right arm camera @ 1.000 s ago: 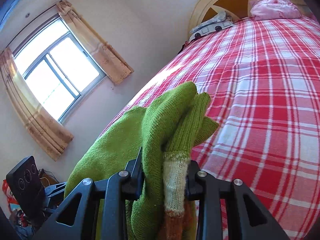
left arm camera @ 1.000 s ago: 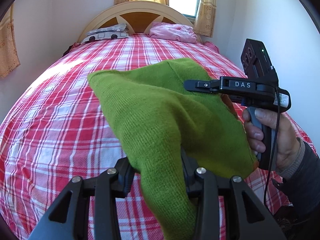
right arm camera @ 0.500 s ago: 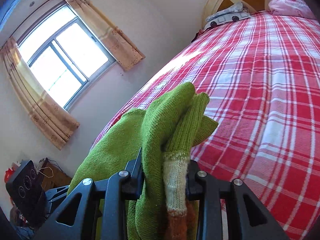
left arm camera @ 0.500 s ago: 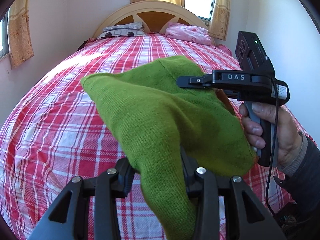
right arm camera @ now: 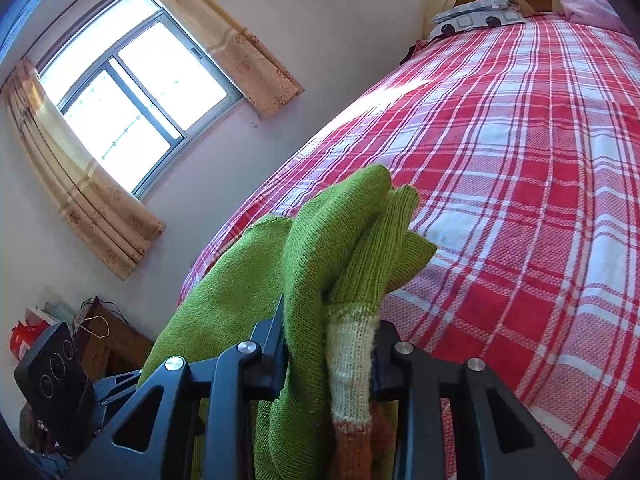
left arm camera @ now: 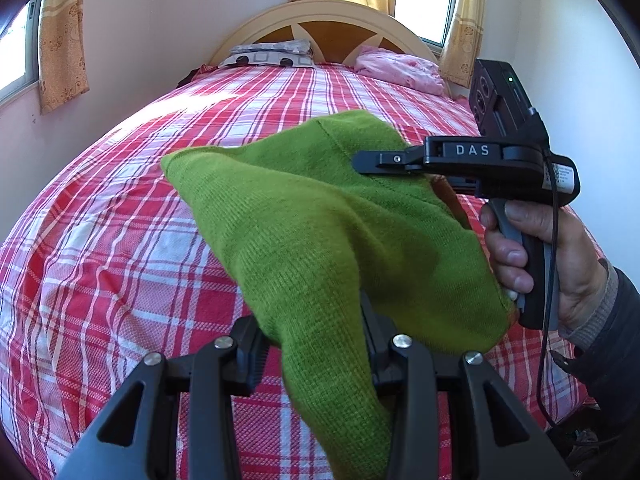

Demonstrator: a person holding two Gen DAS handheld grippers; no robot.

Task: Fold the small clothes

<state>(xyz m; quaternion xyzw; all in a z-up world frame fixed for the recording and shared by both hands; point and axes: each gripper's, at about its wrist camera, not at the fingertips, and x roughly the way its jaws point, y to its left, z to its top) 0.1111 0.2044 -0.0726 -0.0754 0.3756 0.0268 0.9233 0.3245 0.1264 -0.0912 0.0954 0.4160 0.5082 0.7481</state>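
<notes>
The green knit hangs in the air above the bed, stretched between the two grippers and clear of the red plaid cover. The left gripper is clamped on one bunched end of it, cloth filling the space between its jaws and trailing down below them. The right gripper pinches the other end, where a cream and orange striped band sits between the jaws and green folds stick up past the tips. In the left view a hand grips the right gripper's handle. At the headboard lie a grey patterned pillow and a pink bundle. No containers show
</notes>
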